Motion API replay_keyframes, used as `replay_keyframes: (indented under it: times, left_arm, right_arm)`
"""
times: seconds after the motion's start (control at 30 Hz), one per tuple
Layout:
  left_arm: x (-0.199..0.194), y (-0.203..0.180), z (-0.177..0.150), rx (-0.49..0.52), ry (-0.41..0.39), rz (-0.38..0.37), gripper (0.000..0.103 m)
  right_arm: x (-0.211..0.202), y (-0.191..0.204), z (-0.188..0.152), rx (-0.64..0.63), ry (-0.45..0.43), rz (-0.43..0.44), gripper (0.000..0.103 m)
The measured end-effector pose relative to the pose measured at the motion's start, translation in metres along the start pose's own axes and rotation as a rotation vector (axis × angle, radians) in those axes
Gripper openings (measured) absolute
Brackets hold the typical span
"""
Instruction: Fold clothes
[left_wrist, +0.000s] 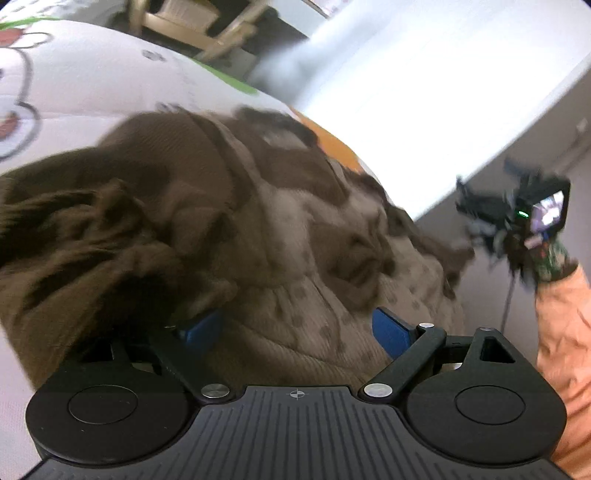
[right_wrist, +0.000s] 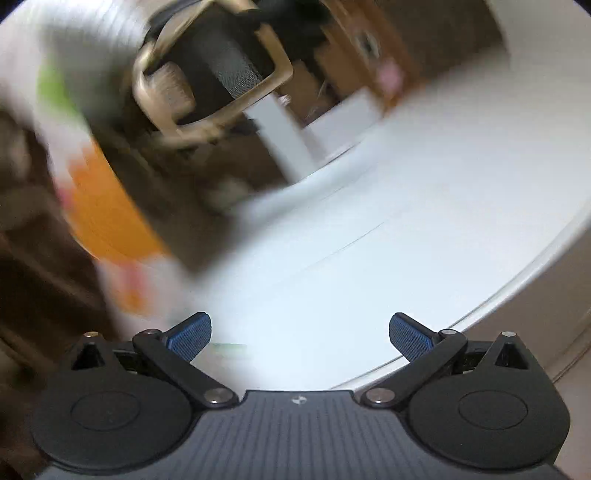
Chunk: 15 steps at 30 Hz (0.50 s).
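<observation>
The left gripper (left_wrist: 295, 328) stands with its blue pads wide apart, and crumpled brown clothes (left_wrist: 207, 221) bunch just ahead of and between them, unpinched. The heap lies on a white quilt (left_wrist: 85, 81) with cartoon prints and an orange patch. To the right, the right gripper (right_wrist: 299, 334), jaws spread wide on nothing, hangs over a white surface (right_wrist: 388, 221), carried by an arm in a peach sleeve (left_wrist: 565, 332). A wooden chair (right_wrist: 210, 74) stands beyond, blurred.

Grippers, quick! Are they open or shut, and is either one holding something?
Left gripper: open, holding nothing, with the brown clothes just ahead of it.
Right gripper: open, holding nothing, above the white table.
</observation>
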<state>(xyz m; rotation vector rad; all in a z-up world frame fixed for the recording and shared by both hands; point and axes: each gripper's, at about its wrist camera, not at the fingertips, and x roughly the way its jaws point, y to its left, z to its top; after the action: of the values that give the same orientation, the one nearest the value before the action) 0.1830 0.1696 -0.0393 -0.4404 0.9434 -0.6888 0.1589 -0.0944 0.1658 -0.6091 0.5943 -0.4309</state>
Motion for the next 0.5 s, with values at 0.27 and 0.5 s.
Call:
replay_keyframes:
  times: [0.27, 0.5]
  left_arm:
    - [-0.021, 0.037, 0.039, -0.077, -0.100, 0.133, 0.079]
    - [-0.059, 0.023, 0.036, 0.003, -0.130, 0.259, 0.094]
  right_arm:
    - [-0.024, 0.046, -0.050, 0.542, -0.029, 0.695, 0.103]
    - [-0.092, 0.062, -0.100, 0.311, -0.001, 0.786, 0.103]
